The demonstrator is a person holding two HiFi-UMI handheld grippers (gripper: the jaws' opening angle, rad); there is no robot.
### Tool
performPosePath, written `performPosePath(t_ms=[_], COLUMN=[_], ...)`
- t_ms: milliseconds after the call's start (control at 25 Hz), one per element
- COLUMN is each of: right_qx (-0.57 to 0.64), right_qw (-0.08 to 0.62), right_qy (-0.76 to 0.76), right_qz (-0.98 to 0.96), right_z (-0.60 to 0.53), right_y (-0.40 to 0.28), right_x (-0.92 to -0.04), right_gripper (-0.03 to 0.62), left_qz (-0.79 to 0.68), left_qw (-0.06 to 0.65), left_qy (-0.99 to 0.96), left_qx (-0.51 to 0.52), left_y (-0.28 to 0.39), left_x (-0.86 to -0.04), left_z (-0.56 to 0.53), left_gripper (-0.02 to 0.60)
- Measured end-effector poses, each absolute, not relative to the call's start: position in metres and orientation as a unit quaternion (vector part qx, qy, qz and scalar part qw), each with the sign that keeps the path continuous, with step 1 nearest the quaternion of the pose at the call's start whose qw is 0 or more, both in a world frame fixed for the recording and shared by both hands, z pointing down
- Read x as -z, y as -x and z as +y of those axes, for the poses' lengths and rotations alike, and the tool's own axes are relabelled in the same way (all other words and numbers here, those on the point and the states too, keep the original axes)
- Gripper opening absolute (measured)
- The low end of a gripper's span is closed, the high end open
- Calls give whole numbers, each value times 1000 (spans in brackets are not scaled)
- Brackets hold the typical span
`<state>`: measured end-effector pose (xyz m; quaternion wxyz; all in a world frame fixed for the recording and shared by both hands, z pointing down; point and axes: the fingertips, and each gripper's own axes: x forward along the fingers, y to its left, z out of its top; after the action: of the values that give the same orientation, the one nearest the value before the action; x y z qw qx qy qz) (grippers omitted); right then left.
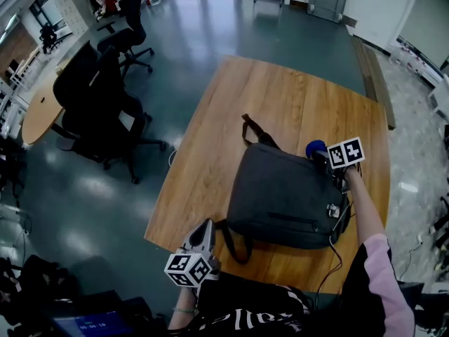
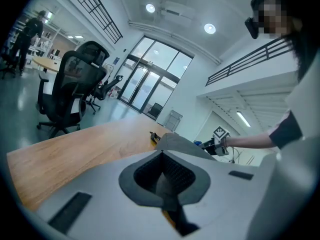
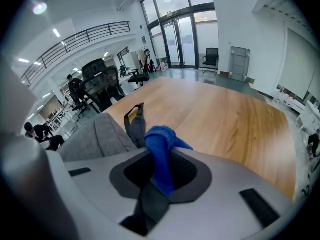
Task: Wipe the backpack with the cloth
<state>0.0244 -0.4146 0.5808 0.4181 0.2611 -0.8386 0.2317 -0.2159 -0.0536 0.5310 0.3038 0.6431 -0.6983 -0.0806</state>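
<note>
Only the right gripper view shows the right gripper [image 3: 161, 166] clamped on the blue cloth [image 3: 159, 139], with the grey backpack [image 3: 97, 136] just to its left. The head view places it at the backpack's far corner. The left gripper [image 1: 206, 227], jaws together and empty, hangs near a strap [image 1: 231, 243] over the table [image 1: 280, 97].

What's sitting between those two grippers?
A grey backpack lies on the table between the left gripper and the right gripper; the head view shows it.
</note>
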Motion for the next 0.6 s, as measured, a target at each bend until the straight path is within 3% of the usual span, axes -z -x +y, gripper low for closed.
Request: performPosePath(t_ms=[360,600], right_qx=[-194,-146], right_qw=[441,458], right_qy=[-183,-137], right_qz=[-857,-866], right_z=[-386,-367], right_y=[141,212], right_x=[-564,-564], right_gripper=[66,66], left_qz=[-711,-714], left_qw=[308,310], left_qy=[-625,-618], left_qx=[97,109], left_y=[294,303], left_x=[-533,-544], left_z=[-37,-30], left_gripper=[-2,-2])
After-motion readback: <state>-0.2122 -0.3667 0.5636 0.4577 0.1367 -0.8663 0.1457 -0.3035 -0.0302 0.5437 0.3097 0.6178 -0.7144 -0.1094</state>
